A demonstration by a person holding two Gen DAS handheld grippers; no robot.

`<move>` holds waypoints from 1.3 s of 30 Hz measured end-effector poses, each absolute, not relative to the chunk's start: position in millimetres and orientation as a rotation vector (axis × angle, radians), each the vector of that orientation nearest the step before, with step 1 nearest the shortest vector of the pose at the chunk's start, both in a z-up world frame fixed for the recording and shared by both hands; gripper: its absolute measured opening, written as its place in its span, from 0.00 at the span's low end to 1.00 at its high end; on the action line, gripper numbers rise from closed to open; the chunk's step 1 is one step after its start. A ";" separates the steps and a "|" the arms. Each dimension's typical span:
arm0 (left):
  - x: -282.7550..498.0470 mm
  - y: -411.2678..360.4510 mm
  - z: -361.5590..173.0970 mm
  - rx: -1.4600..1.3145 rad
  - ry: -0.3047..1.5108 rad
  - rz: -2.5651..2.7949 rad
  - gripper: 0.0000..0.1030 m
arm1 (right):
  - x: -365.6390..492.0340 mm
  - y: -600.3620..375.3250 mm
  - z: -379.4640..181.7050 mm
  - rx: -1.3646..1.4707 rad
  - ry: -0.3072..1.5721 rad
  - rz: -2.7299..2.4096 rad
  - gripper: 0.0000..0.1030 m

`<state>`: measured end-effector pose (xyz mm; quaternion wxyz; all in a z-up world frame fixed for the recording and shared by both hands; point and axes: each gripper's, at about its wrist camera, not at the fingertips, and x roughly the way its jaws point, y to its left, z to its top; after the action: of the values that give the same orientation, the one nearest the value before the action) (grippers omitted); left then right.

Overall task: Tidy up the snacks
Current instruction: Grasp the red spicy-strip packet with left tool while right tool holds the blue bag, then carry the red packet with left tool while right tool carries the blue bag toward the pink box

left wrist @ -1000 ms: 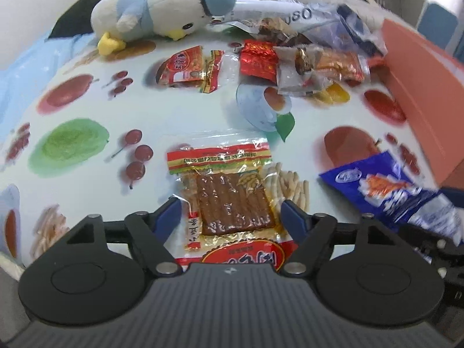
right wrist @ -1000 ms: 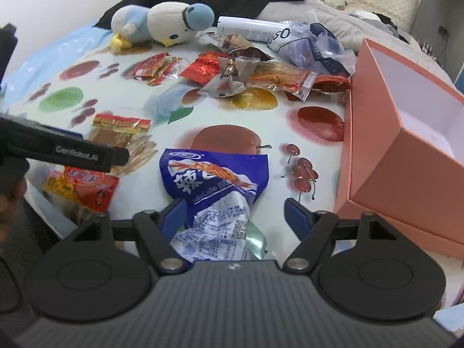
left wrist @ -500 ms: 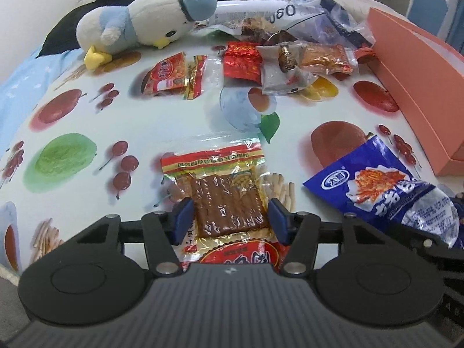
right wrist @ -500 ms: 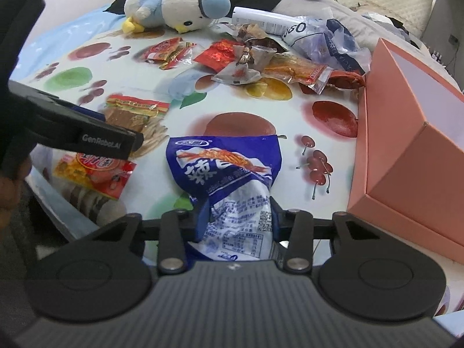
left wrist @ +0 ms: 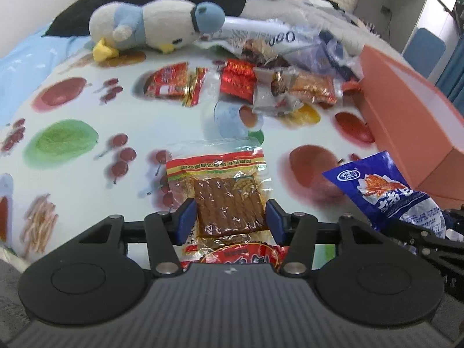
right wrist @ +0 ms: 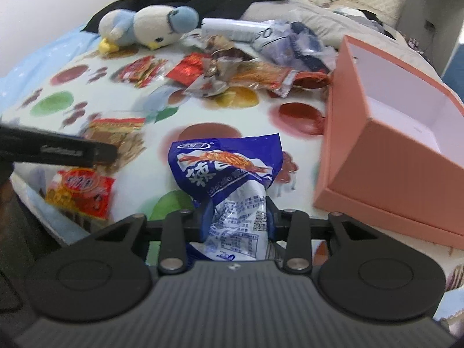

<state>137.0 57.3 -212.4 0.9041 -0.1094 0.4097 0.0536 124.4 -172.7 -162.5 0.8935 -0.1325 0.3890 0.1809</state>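
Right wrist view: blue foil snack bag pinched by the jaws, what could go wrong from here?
1. The right gripper pinches only the crumpled tail of the blue foil snack bag; the heavier front end could slip free on the way up.
2. The open salmon-pink cardboard box stands close on the right; the dangling bag might catch its wall.
3. The left gripper straddles the clear packet of brown strips; both arms heading boxward may collide.

1. The clear plastic packet of brown dried tofu strips (left wrist: 229,203) lies on the near part of the fruit-printed tablecloth (left wrist: 87,116).
2. The blue foil snack bag (right wrist: 229,179) lies to its right.
3. The open salmon-pink cardboard box (right wrist: 391,145) stands at far right.
4. The blue-and-white plush bird (left wrist: 153,29) lies at the far left, with the heap of small red and orange snack packets (left wrist: 278,84) to its right.
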 end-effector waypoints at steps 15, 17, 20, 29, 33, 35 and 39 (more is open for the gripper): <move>111.6 53.1 -178.1 -0.301 0.822 0.085 0.02 | 97.7 -190.2 -123.7 -0.228 0.736 0.356 0.35; 110.6 58.7 -186.9 -0.345 0.851 0.102 0.02 | 101.9 -193.0 -132.6 -0.213 0.762 0.347 0.35; 105.2 68.0 -197.5 -0.432 0.865 0.077 0.02 | 99.7 -193.1 -143.9 -0.237 0.779 0.344 0.34; 120.5 63.8 -244.8 -0.744 0.946 -0.084 0.29 | 99.6 -197.9 -186.0 -0.283 0.834 0.287 0.34; 134.7 53.8 -256.0 -0.793 0.924 -0.145 0.45 | 101.2 -203.3 -191.0 -0.272 0.847 0.290 0.35; 143.0 52.2 -258.6 -0.811 0.905 -0.154 0.48 | 101.8 -205.0 -193.1 -0.265 0.854 0.295 0.35; 164.3 57.1 -265.0 -0.868 0.876 -0.175 0.48 | 100.2 -206.1 -195.6 -0.267 0.853 0.301 0.35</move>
<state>164.3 57.1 -265.0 0.8123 -0.4066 0.4101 -0.0820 100.2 -206.1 -195.6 0.8909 -0.1284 0.4109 0.1451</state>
